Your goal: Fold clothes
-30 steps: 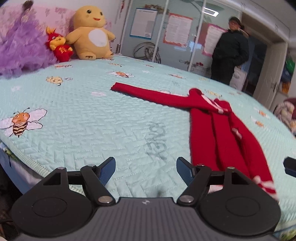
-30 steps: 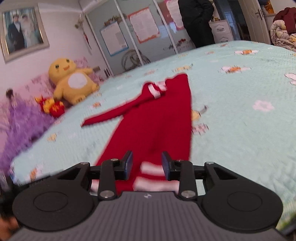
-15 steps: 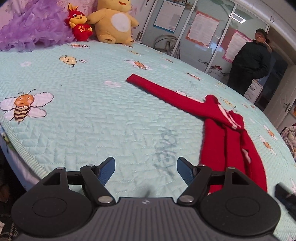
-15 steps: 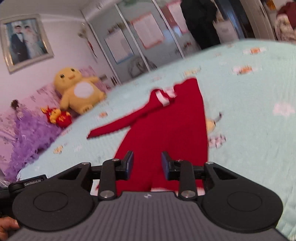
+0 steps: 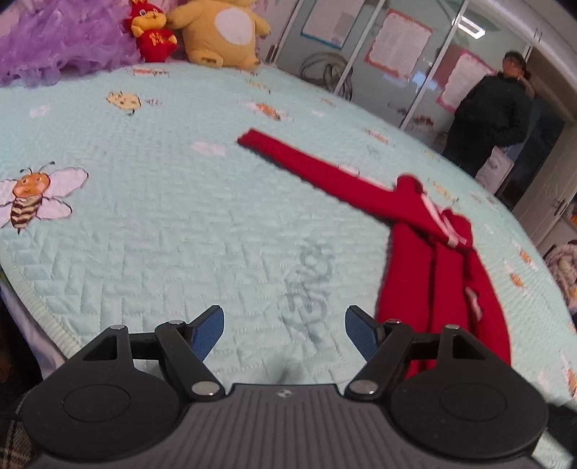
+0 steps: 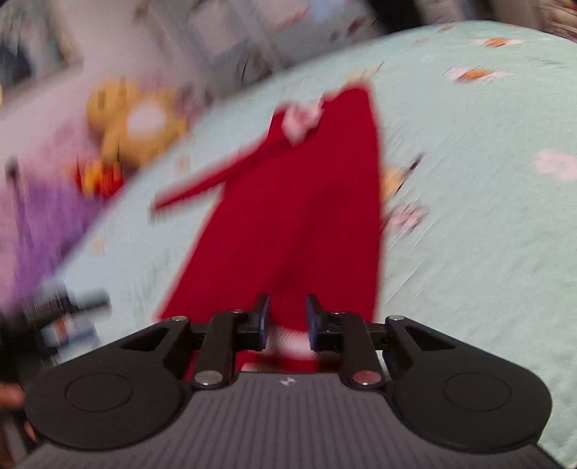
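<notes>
While the red sweater (image 6: 306, 216) lies half-folded, its sleeve (image 5: 324, 173) needs tucking.
My left gripper (image 5: 285, 333) gapes empty; I can't tell if my right gripper (image 6: 287, 321), nearly closed, pinches hem.

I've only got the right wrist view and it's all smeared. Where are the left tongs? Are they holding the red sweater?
Observer: No. The left tongs are wide open with nothing between them, over bare quilt just left of the red sweater.
Operator: Is the loose sleeve folded in?
Observer: Not yet. The sleeve lies flat, stretched away from the body toward the plush toys.
Operator: Anyone near the bed?
Observer: A person in dark clothes stands beyond its far edge.
</notes>
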The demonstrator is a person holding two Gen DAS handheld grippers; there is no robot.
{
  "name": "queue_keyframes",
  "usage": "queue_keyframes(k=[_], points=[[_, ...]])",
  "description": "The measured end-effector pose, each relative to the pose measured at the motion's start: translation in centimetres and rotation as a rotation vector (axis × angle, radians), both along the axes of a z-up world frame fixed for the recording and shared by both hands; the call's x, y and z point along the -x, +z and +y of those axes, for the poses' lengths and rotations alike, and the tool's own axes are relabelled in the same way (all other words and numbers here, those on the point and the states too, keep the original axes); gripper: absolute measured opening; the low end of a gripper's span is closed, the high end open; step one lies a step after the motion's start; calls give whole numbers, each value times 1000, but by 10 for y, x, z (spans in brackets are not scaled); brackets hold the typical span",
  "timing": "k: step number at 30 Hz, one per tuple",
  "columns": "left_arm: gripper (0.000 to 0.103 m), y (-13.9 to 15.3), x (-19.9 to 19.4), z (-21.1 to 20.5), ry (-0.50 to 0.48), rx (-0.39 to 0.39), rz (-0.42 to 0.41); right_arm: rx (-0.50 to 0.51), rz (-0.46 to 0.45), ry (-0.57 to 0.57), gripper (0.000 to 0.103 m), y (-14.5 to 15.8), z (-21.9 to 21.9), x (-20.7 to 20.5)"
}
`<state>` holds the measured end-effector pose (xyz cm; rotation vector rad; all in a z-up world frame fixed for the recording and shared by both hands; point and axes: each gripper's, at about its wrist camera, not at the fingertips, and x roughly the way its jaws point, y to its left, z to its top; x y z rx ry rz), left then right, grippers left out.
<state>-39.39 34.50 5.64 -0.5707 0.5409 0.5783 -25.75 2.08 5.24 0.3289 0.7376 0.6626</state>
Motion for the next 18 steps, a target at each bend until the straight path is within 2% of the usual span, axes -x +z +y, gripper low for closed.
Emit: queue_keyframes(k=[2,4,6,9,10,12,13,15,18], points=[[77,6,3,6,21,-3,-9,-71,-91,-155,22,30,-43,-9],[77,9,6,14,42,16,-17,-144,-182,-368,24,65,-97,-19],[77,11,9,21,68,48,-25,-211,-226,-549,25,94,-144,-26],[77,12,10,29,98,87,-35,-186,-349,-633,25,137,-161,-16],[77,12,10,30,106,92,-39,-174,-393,-640,28,150,-163,-11],[77,11,8,32,112,100,-43,-104,-463,-448,50,152,-125,2],[77,11,6,34,115,114,-42,-62,-445,-341,59,144,-100,4],[77,12,4,39,119,149,-51,-4,-347,-145,58,111,-50,3],[78,19,3,51,124,161,-82,-49,-170,-17,57,53,1,1]])
